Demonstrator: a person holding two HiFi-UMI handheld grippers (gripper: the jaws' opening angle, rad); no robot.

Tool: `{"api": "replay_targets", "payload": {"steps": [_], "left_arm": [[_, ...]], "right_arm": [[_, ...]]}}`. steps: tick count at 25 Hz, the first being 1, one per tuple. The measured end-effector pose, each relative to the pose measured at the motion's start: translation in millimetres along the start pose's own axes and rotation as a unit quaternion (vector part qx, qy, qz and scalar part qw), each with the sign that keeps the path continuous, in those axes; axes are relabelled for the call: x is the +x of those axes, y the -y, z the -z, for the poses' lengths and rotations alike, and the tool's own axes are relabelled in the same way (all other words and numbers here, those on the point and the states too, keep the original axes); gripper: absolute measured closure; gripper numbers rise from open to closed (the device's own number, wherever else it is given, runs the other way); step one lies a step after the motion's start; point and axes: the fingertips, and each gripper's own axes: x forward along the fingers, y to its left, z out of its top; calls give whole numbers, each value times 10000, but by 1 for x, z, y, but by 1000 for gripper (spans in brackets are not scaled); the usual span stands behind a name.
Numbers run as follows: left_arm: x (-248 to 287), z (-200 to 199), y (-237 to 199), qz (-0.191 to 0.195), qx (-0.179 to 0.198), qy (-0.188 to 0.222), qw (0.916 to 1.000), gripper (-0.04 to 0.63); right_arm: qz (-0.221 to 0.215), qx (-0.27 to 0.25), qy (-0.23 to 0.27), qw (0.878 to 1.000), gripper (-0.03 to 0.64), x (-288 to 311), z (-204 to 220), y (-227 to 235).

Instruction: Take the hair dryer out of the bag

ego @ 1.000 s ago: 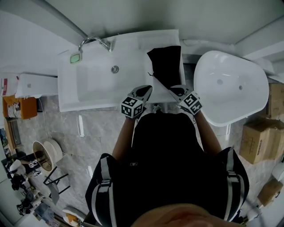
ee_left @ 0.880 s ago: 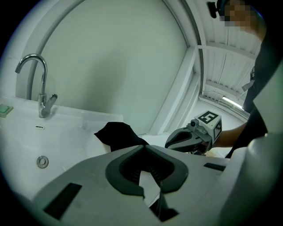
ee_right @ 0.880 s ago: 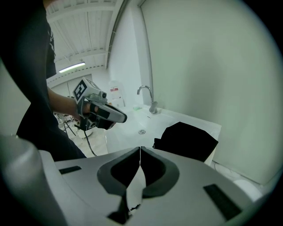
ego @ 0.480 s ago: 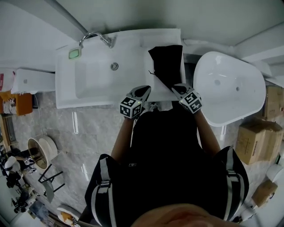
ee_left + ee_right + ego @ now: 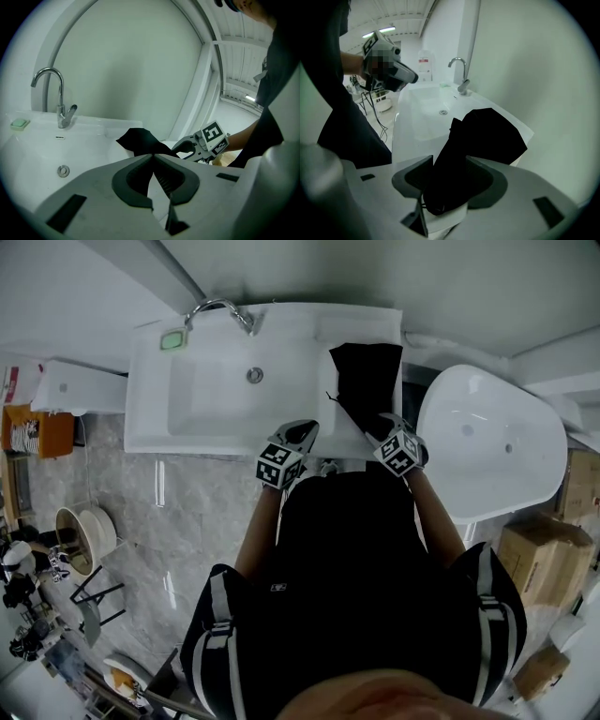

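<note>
A black bag [image 5: 364, 381] is seen lying on the right end of the white sink counter [image 5: 187, 418], w/ its long axis running from the counter's back edge to its front edge, slightly skewed. The wider end is pointed at the wall; the narrower end is pointed at the front edge and at the right gripper [image 5: 380, 426]. The hair dryer itself can't be seen; only the bag's dark cloth is shown. In the right gripper view the jaws are spread wide, having just been opening, and the bag's [image 5: 487, 136] near end is seen btwn them, not pinched. The left gripper [image 5: 302, 430] is held at the counter's front edge, just left of the bag, its jaws pressed together w/ nothing btwn them, as shown in the left gripper view [image 5: 153, 157]. The basin's drain [image 5: 254, 375] is seen mid-counter, left of the bag. A faucet [image 5: 223, 310] and a green soap [image 5: 172, 339] are set at the back edge, toward the back-left corner, well apart from the bag. A white tub [image 5: 506, 456] is placed just right of the counter, w/ cardboard boxes [image 5: 539, 559] beyond it on the floor.
</note>
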Motion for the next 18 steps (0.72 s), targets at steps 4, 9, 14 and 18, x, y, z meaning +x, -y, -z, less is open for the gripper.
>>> {"api": "replay_targets", "payload": {"steps": [4,9,14,18], "left_arm": [[4,3,-5,-156,148,-171,9996,577],[20,6,-5,-201,20,-226,9995,577],[41,0,3,-186,-106,-186,9996,577],[59,0,17,-38,-120,-351,9993,577]], "right_arm": [[27,-159,-154,9998,347,11,9,4],[312,-990,-435,9936,364,16,20,22],[-460,-474,-175,9977,431,7,18,18],[-1108,43,225,9936,505,-6,3,17]]}}
